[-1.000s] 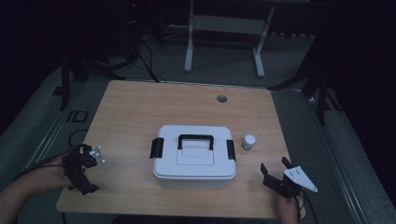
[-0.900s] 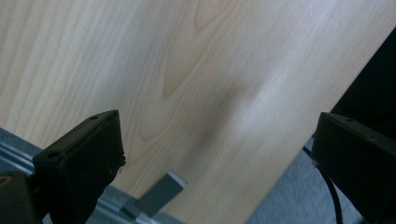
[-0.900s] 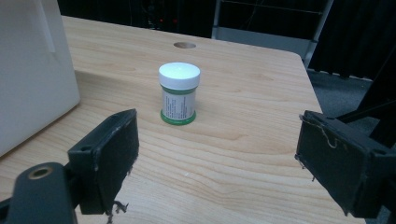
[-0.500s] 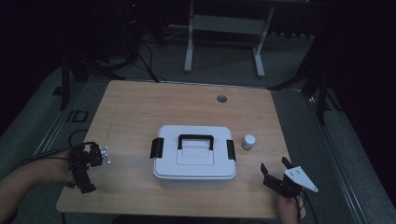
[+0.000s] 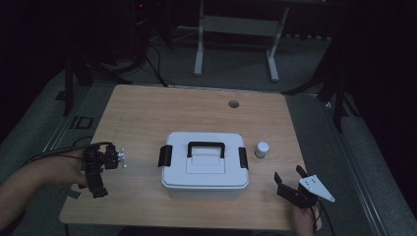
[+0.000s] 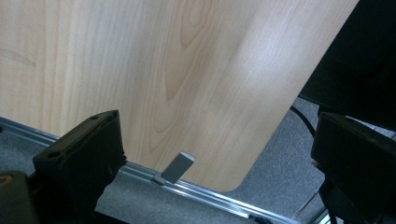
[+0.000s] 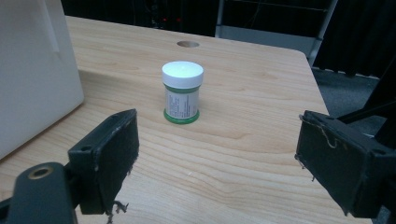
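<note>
We hold our right gripper [image 5: 291,181] low over the near right corner of the wooden table [image 5: 162,108], its jaws spread wide with nothing between them. In the right gripper view those jaws frame a small jar [image 7: 182,92] with a white cap and a green base, which stands upright on the bare wood ahead of us, well clear of both jaws. From above, the same jar [image 5: 262,149] sits just beside the right end of a white storage box [image 5: 205,169], apart from it by a narrow strip of table. That box lies in the middle of the table, lid down, with a black carrying handle [image 5: 206,146] on top and a black latch [image 5: 165,155] on each end; its pale wall rises at the left edge of the right gripper view [image 7: 32,70], close to the jar. Nothing lies between our open jaws and the jar. Farther back, a round cable hole [image 5: 233,103] is cut in the tabletop. Our left gripper [image 5: 101,164] hovers at the near left edge of the table, well apart from the box, and its jaws too stand wide open and empty, over bare wood, the table's metal rail [image 6: 196,191] and grey carpet [image 6: 280,182].
</note>
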### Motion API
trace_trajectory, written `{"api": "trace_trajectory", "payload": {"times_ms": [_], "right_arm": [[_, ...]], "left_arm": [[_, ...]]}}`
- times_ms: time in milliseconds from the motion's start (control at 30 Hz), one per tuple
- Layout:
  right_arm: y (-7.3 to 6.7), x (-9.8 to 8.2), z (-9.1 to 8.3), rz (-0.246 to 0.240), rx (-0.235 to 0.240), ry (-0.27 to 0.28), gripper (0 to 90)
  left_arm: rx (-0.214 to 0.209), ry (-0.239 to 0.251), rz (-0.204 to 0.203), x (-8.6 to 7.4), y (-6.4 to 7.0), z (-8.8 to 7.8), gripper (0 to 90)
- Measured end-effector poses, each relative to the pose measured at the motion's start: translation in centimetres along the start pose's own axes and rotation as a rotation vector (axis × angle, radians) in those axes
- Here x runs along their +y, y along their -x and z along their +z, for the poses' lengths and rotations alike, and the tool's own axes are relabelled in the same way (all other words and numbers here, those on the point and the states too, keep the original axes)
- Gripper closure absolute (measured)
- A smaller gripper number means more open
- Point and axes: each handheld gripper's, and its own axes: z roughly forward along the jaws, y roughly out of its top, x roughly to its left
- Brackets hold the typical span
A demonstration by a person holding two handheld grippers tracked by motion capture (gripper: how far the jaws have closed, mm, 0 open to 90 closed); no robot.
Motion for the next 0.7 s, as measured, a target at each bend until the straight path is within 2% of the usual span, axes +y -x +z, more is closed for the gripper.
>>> {"api": "trace_trajectory", "payload": {"times_ms": [33,67,200,333,433,467,633,700], "right_arm": [[0.0,0.0,0.0,-0.001,-0.001,0.0,12.8],[0.0,0.0,0.0,-0.001,-0.001,0.0,12.8],[0.0,0.0,0.0,-0.003,0.002,-0.004,12.8],[0.0,0.0,0.0,-0.003,0.0,-0.005,12.8],[0.0,0.0,0.0,-0.003,0.0,-0.005,12.8],[0.0,0.0,0.0,-0.004,0.0,-0.005,12.8],[0.0,0.0,0.0,-0.005,0.001,-0.004,12.8],[0.0,0.0,0.1,-0.005,-0.001,-0.006,12.9]], "left_arm": [[0.01,0.006,0.013,0.4,0.0,-0.7,2.0],[0.01,0.006,0.013,0.4,0.0,-0.7,1.9],[-0.004,0.035,0.034,1.7,-0.1,-2.4,2.0],[0.024,0.032,0.063,2.8,0.0,-3.6,2.0],[0.014,0.038,0.069,3.2,-0.1,-4.1,1.9],[0.022,0.046,0.081,3.8,0.0,-4.7,2.0],[0.024,0.054,0.105,5.0,-0.1,-5.9,2.0],[0.042,0.057,0.121,5.9,-0.1,-6.6,2.0]]}}
